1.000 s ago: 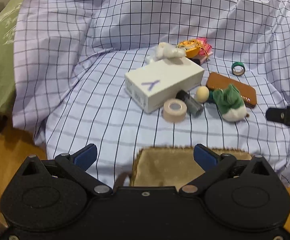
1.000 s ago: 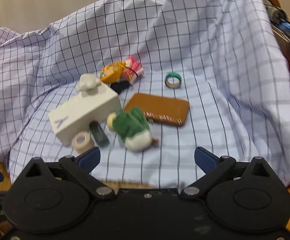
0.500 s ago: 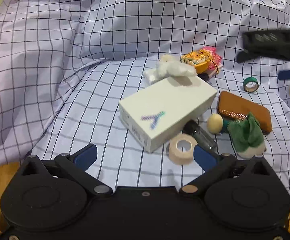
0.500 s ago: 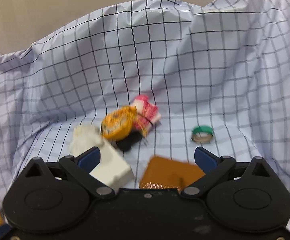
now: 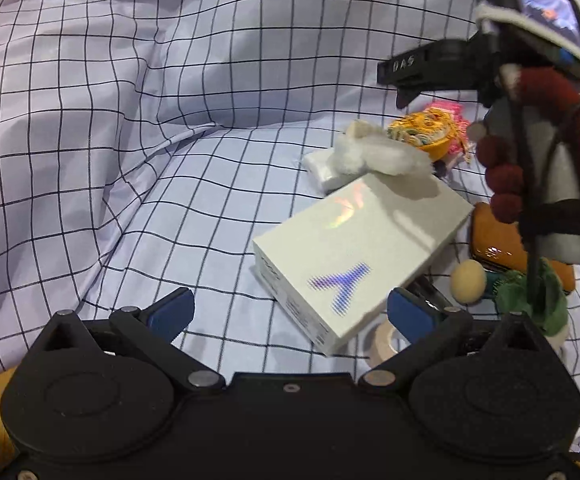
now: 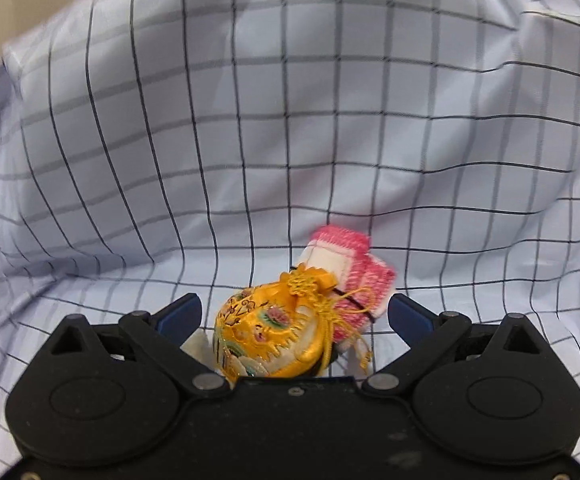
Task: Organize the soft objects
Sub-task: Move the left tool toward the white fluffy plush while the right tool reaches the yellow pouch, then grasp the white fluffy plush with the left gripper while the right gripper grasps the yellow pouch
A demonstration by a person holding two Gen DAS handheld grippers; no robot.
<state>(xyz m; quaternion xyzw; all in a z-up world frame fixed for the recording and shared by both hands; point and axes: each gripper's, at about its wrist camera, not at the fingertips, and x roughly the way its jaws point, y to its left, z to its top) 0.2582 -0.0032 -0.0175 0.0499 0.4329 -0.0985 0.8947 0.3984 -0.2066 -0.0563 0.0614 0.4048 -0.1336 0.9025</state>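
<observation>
Two soft things — the yellow pouch (image 6: 274,336) and pink cloth (image 6: 350,276) — sat between the right gripper's (image 6: 294,318) spread fingers, so closing risked pinching both, their cord tangling.

Left wrist view looks wide across the cloth (image 5: 130,128); right wrist view sits close on the shared yellow pouch (image 6: 274,332).

Yellow embroidered pouch (image 6: 274,336) lying against pink-white folded cloth (image 6: 350,268)

White box (image 5: 360,256) on checked cloth (image 5: 130,120), white fluff (image 5: 378,154) atop, jaws apart.
</observation>
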